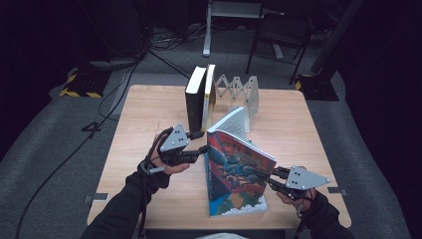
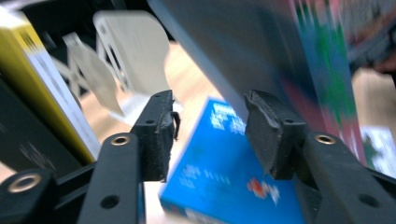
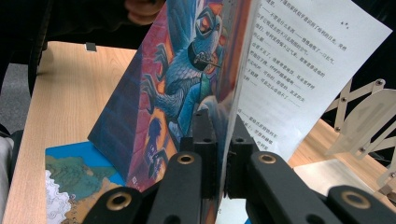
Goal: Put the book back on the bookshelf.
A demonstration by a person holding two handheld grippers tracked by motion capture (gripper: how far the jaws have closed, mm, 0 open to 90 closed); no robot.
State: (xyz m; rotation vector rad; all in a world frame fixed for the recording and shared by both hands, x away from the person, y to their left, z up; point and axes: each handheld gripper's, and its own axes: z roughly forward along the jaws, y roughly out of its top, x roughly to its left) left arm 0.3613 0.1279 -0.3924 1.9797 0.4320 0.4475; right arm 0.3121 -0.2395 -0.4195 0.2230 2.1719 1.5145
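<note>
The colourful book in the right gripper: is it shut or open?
Open. The right gripper clamps only the front cover of the colourful book, and a printed page stands apart behind that cover.

- The tabletop [image 1: 149, 129] is pale, smooth wood.
- The book [image 1: 239, 167] has a shiny cover and plain paper pages.
- The jaws are matt black plastic.

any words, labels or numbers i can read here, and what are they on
Nothing can be read for certain.
Open page of the colourful book, clamped by the right hand-held gripper: rows of Chinese print, too small to quote.
Blue book lying flat: white characters, blurred.
Yellow-spined book: dark marks, blurred.
Black book: nothing legible.
</note>
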